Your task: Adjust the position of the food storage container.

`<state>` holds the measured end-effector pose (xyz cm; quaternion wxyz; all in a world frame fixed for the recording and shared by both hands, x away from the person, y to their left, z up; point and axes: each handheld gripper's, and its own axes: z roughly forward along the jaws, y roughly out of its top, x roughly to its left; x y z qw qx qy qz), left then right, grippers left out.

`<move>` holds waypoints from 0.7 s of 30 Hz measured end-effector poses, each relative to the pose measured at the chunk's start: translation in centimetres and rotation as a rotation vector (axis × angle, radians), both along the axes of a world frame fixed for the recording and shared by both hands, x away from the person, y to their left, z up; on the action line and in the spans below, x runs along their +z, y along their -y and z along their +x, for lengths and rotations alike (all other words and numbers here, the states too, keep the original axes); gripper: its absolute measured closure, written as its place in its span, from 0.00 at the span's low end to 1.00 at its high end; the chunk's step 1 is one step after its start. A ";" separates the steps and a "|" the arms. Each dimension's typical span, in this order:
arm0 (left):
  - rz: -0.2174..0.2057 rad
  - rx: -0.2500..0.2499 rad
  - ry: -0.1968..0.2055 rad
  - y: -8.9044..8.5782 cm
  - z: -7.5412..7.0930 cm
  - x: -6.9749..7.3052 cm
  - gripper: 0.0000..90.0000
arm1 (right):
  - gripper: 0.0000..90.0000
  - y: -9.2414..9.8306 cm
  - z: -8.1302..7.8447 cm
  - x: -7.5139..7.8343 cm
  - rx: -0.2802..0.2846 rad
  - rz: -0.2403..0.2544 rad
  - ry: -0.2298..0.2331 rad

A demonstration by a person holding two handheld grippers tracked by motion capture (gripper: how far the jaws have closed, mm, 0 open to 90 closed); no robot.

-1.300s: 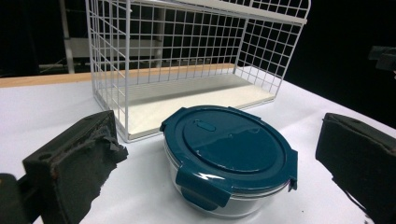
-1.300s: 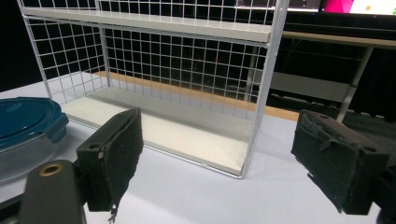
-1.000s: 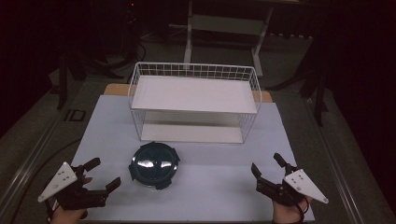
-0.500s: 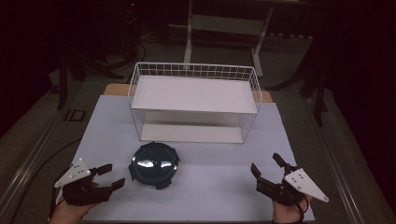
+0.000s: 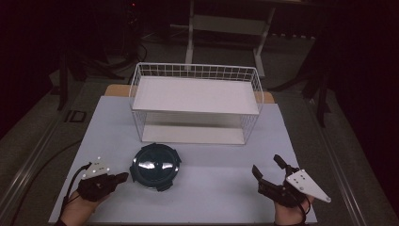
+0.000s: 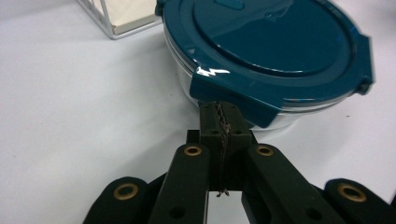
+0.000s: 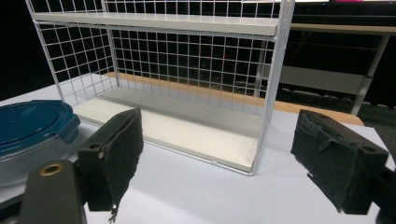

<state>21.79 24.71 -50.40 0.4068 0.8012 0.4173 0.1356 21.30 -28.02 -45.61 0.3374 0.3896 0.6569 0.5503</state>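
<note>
On the bench, which wears a smooth pale lavender-white top, stand just two things: one round food container and one white wire rack. That container has a glossy dark teal lid with four clip flaps at its rim, over a clear bowl whose wall shows in the left gripper view; it sits at the near left, just in front of the rack and apart from it. The rack is a two-level frame of thin white grid wire with a flat off-white board on each level, both bare, seen close in the right gripper view. Two hand-held grippers are in play, both black with rough padded jaws. One, the left hand-held gripper, has its jaws pressed together on nothing, tips just beside the lid's near flap, low against the bowl wall. Its partner, the right hand-held gripper, rests at the near right with jaws spread wide, well apart from the container. Beyond the bench a strip of wooden edge shows, then a dark room with grey flooring and metal stand legs.
</note>
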 end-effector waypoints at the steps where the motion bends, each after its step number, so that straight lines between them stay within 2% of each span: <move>1: -0.002 0.002 0.001 0.1 0.1 -0.1 1.00 | 0.18 0.0 0.0 0.0 0.000 -0.001 0.000; 3: 0.009 -0.002 0.000 0.4 0.3 -0.2 1.00 | 0.18 0.0 0.0 0.0 0.002 -0.002 -0.003; 6: -0.002 0.004 -0.002 0.2 0.6 -0.2 1.00 | 0.18 -0.1 0.1 -0.1 0.004 -0.002 -0.008; 9: 0.005 0.006 0.000 0.3 0.9 -0.1 1.00 | 0.18 -0.2 0.1 -0.1 0.009 -0.005 -0.010; 14: 0.027 0.005 0.010 0.9 2.1 0.1 1.00 | 0.18 -0.3 0.1 -0.1 0.011 -0.009 -0.011; 21: 0.024 0.009 0.012 1.6 3.6 0.1 1.00 | 0.18 -0.3 0.1 -0.2 0.018 -0.007 -0.018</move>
